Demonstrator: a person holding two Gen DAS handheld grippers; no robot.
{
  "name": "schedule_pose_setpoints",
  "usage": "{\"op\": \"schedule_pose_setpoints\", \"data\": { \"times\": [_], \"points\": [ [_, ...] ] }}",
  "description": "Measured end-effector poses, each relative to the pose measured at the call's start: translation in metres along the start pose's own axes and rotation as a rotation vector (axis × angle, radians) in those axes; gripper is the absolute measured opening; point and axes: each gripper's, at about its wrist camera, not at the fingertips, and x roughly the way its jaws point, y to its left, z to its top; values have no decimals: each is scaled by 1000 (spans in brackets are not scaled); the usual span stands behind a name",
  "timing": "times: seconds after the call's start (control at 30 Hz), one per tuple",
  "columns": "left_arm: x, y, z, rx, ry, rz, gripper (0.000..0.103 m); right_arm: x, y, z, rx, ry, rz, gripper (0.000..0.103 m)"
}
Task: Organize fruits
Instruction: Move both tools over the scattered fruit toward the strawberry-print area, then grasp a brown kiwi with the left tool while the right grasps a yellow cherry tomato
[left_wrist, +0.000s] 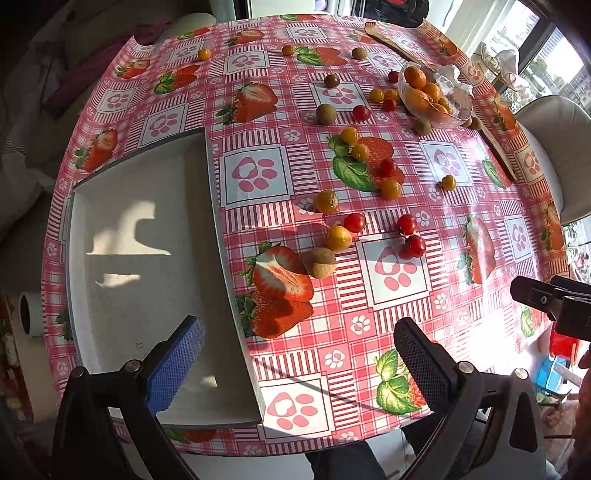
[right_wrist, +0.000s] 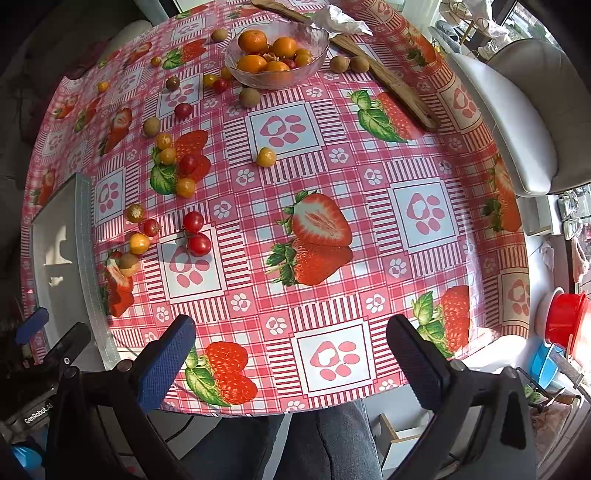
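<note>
Many small fruits lie loose on the pink strawberry tablecloth: red cherry tomatoes (left_wrist: 415, 245) (right_wrist: 198, 244), yellow-orange ones (left_wrist: 338, 238) (right_wrist: 139, 243) and brown longans (left_wrist: 320, 263) (right_wrist: 128, 263). A glass bowl (left_wrist: 432, 94) (right_wrist: 277, 51) at the far side holds mandarins. A white tray (left_wrist: 140, 266) (right_wrist: 61, 258) with nothing in it lies at the left. My left gripper (left_wrist: 299, 363) is open and empty over the tray's right edge. My right gripper (right_wrist: 291, 363) is open and empty over the table's near edge; it also shows in the left wrist view (left_wrist: 546, 299).
A long wooden utensil (right_wrist: 388, 79) (left_wrist: 495, 140) lies beyond the bowl, with crumpled plastic (right_wrist: 336, 18) next to it. White chairs (right_wrist: 517, 122) stand to the right. A red container (right_wrist: 565, 317) sits on the floor at the right.
</note>
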Motion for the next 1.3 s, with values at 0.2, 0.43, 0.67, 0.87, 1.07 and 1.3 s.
{"op": "schedule_pose_setpoints", "data": {
  "times": [0.2, 0.43, 0.67, 0.87, 1.07, 1.3],
  "points": [
    [29, -11, 9, 23, -12, 18, 103, 23, 0, 23, -20, -9, 12, 103],
    [53, -24, 13, 66, -25, 60, 103, 43, -1, 57, -28, -38, 40, 103],
    [71, -26, 17, 68, -4, 80, 90, 66, 5, 89, -81, -52, 33, 91],
    [81, -23, 23, 48, -1, 84, 90, 85, 10, 108, -102, -46, 36, 73],
    [86, -21, 26, 24, 0, 59, 75, 90, 28, 116, -171, -82, -22, 60],
    [80, -29, 27, 50, -14, -1, 29, 89, 47, 117, -204, -97, -17, 21]
  ]
}}
